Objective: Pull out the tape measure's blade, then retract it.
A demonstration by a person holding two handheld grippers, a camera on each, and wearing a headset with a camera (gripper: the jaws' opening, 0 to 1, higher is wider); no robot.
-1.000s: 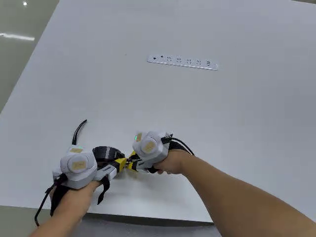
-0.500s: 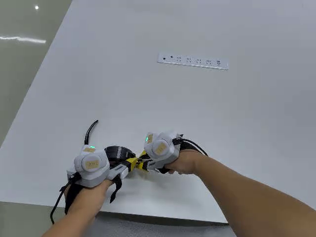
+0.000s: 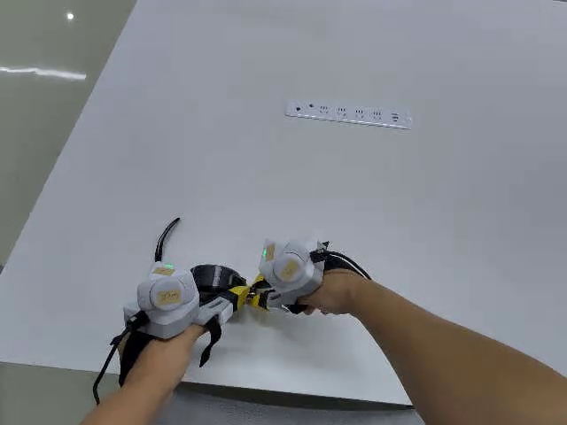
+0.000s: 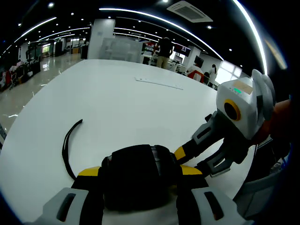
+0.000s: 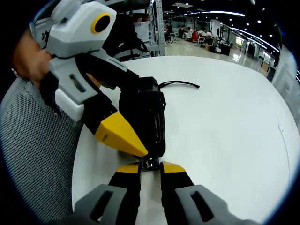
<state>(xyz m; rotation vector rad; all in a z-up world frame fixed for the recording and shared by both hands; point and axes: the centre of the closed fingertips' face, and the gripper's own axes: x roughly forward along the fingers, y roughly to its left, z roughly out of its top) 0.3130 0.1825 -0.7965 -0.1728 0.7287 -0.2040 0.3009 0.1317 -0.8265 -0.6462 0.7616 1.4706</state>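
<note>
Head view: tape measure (image 3: pixel 211 278) sits on the white desk (image 3: pixel 416 221) near its near edge, at about 7 o'clock in the frame. The case is black and stands on edge.

Left gripper (image 4: pixel 139 170): its 2 yellow-tipped fingers (image 4: pixel 89 171) flank the case on either side and are clenched on it, grasping the case across its width.

Right gripper (image 5: pixel 151 168): comes in from 3 o'clock in the head view. Its fingers (image 5: pixel 174 168) are pressed close together on the metal hook (image 5: pixel 149 162) at the blade's end. The hook lies just at the case's lower corner, and I cannot tell how much blade is out.

Orientation: in the head view the case's mouth points toward about 4 o'clock, at the right gripper. The line from case to hook runs roughly 10 to 4 o'clock. In the right gripper view the case's narrow edge faces the camera, at 12 o'clock from the hook.

A black strap (image 3: pixel 166 234) curves away from the case toward 11 o'clock, lying flat on the desk.

Power strip (image 3: pixel 349 113): white, at about 1 o'clock from the case, well apart from it. Its long axis runs 9 to 3 o'clock.
</note>
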